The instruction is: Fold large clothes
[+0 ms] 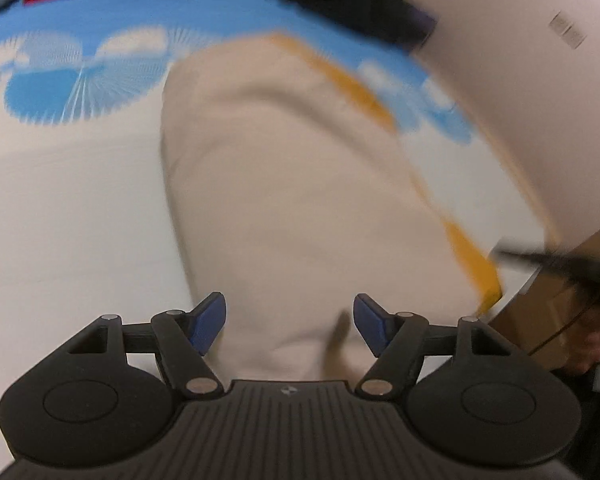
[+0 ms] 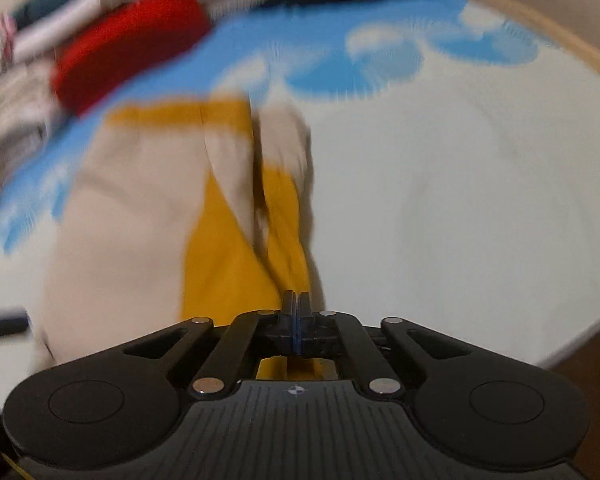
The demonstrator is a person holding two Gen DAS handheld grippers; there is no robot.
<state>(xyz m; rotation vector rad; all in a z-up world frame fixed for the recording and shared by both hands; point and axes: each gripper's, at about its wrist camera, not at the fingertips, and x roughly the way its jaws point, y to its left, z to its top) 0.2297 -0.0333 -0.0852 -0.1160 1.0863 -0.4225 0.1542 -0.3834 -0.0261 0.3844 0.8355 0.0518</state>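
Observation:
A beige garment with mustard-yellow trim [image 1: 300, 184] lies on a white and blue patterned sheet [image 1: 68, 184]. My left gripper [image 1: 290, 326] is open just above the garment's near end, a blue pad on each side of the cloth. In the right wrist view the same garment [image 2: 140, 208] stretches away from me. My right gripper [image 2: 297, 308] is shut on its mustard-yellow part [image 2: 228, 272], and the cloth is pulled taut into folds toward the jaws. Both views are motion-blurred.
A red cloth [image 2: 128, 48] and a heap of pale clothes [image 2: 12, 120] lie at the far left of the sheet. A white wall [image 1: 520, 60] and a cardboard box [image 1: 548, 320] are on the right in the left wrist view. A wooden edge [image 2: 548, 28] borders the sheet.

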